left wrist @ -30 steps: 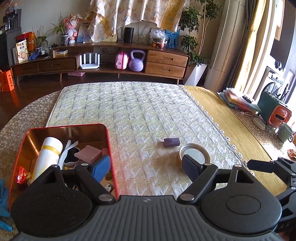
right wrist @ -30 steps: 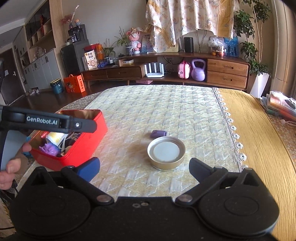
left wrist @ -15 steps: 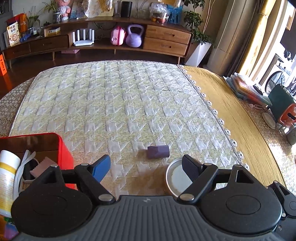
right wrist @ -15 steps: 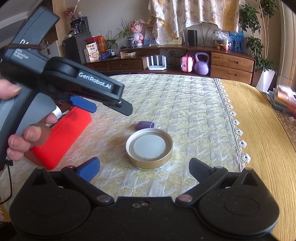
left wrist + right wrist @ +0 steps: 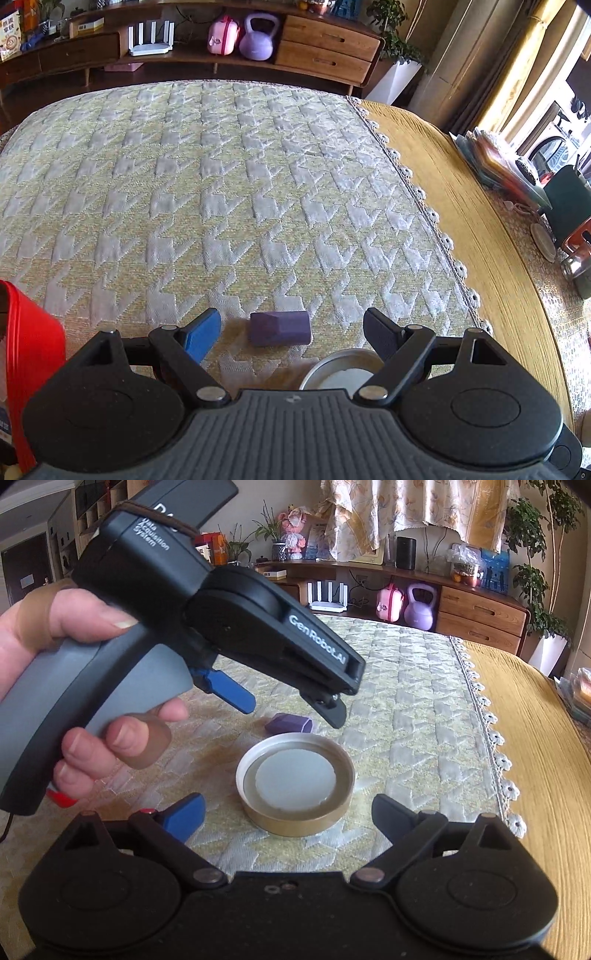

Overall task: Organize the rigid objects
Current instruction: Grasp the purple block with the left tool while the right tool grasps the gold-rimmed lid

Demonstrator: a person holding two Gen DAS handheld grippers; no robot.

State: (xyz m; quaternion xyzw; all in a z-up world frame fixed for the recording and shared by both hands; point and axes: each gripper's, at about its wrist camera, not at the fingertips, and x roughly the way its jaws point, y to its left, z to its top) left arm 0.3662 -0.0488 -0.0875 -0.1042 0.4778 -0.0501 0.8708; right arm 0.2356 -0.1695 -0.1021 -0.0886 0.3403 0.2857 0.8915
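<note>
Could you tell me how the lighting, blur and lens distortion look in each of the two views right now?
Left wrist view: strong fisheye bowing of the quilted cloth, window glare at upper right, a soft shadow beside the purple block, all fairly sharp. Right wrist view: the hand and left gripper loom large and slightly soft, daylight gleams on the lid, and the background shelf curves.

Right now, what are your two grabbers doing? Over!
Left gripper open over purple block, not touching. Right gripper closing, gold lid between jaws, not gripped. Nothing in the way.
</note>
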